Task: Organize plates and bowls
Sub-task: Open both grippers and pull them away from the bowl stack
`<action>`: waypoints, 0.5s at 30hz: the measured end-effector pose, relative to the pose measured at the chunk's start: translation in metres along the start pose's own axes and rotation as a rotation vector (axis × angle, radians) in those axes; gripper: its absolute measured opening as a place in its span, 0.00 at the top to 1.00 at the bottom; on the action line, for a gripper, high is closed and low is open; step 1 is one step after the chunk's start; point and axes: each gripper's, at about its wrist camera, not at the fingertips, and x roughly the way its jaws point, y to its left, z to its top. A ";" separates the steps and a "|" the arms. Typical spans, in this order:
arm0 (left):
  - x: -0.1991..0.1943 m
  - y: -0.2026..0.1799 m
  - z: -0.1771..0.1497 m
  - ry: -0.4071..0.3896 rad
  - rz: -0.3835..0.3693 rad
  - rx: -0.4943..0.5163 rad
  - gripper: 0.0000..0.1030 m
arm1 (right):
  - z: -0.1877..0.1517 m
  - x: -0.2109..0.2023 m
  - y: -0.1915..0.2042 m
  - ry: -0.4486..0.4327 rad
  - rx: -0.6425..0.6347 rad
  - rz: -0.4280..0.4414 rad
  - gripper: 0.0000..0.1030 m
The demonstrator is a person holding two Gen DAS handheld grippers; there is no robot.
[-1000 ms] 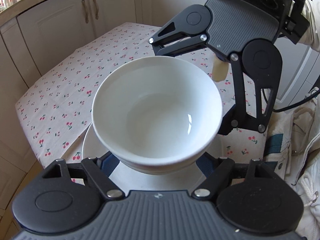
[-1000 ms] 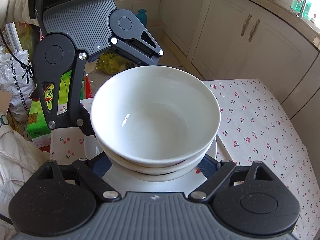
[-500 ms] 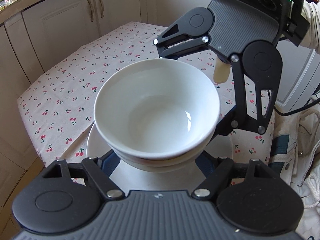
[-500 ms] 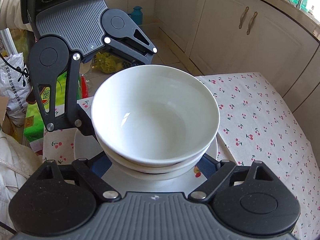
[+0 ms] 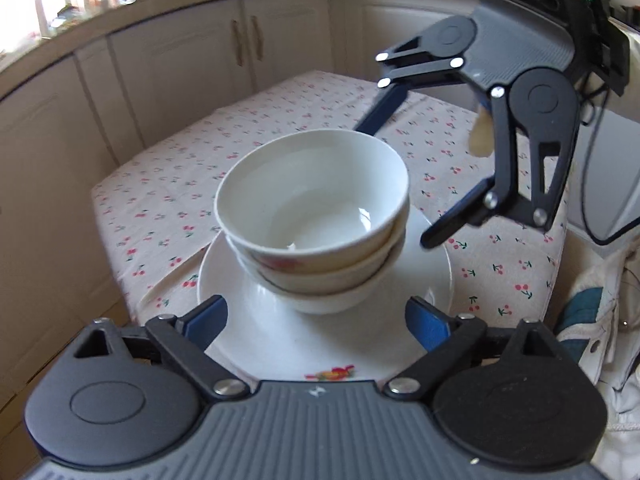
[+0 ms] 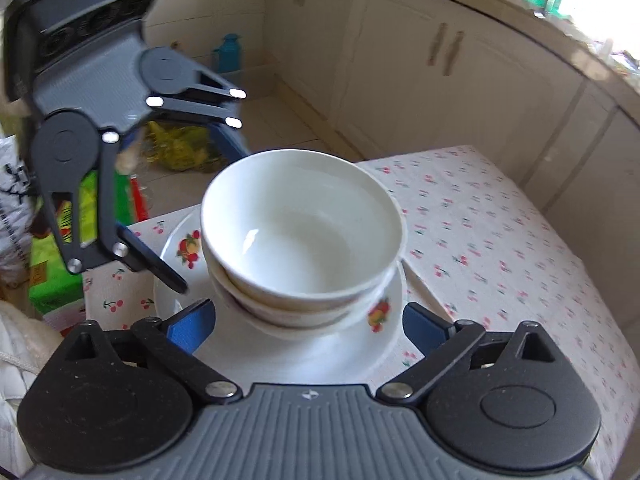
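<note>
A stack of white bowls (image 5: 316,216) stands on a white plate (image 5: 280,340) with fruit prints, on the cherry-print tablecloth (image 5: 168,200). The stack shows in the right wrist view too (image 6: 300,236), on the plate (image 6: 320,356). My left gripper (image 5: 316,316) is open, its blue fingertips apart on either side of the plate's near edge, clear of the bowls. My right gripper (image 6: 308,322) is open likewise on the opposite side. Each gripper shows in the other's view, raised above the plate: the right one (image 5: 396,184), the left one (image 6: 208,208).
Cream cabinets (image 5: 200,60) stand behind the small table. Bags and a green box (image 6: 56,272) lie on the floor beyond the table's edge. White clothing (image 5: 600,320) is at the right. A teal bottle (image 6: 228,54) stands on the floor.
Both grippers have drawn back and up from the bowls. The bowl stack now rests on the plate on the table, free of the fingers.
</note>
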 end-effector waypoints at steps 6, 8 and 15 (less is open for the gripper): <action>-0.039 -0.039 -0.008 -0.151 0.246 -0.147 0.01 | -0.012 -0.048 0.014 -0.048 0.255 -0.250 0.00; -0.044 -0.051 -0.004 -0.176 0.301 -0.233 0.01 | -0.016 -0.058 0.019 -0.058 0.357 -0.333 0.00; -0.050 -0.093 0.008 -0.143 0.445 -0.470 0.01 | -0.054 -0.072 0.043 -0.055 0.635 -0.469 0.00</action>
